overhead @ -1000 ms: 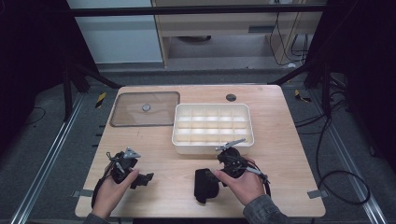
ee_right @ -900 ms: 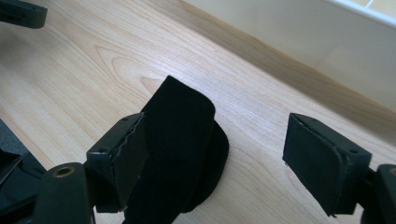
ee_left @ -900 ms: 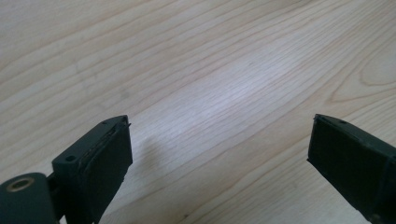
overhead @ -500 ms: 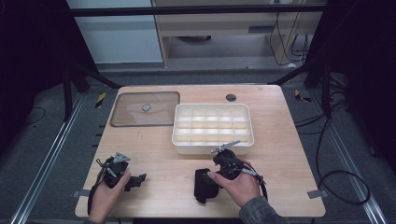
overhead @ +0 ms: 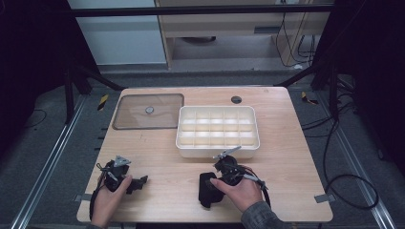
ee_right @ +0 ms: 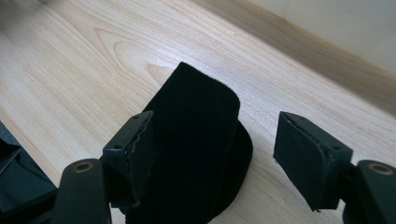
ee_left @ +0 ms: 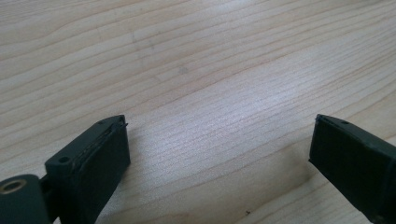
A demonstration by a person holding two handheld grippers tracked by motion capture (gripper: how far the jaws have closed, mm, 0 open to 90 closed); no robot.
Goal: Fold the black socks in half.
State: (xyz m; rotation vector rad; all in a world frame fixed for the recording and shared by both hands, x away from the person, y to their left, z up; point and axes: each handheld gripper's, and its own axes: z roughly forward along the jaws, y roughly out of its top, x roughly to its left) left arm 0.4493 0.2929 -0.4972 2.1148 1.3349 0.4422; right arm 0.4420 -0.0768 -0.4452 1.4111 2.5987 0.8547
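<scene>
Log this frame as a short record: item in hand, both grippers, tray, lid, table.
item: black pouch lying on the table, in front of the tray
right gripper: jaws astride the pouch and just closing, right pad still clear of it
left gripper: open, nothing between the jaws, low over bare wood
tray: white, divided into compartments, looks empty
lid: clear, flat, left of the tray
table: light wood

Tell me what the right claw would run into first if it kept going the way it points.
Most likely the black fabric piece: it lies between the right claw's open, closing jaws, on the wooden table.
</scene>
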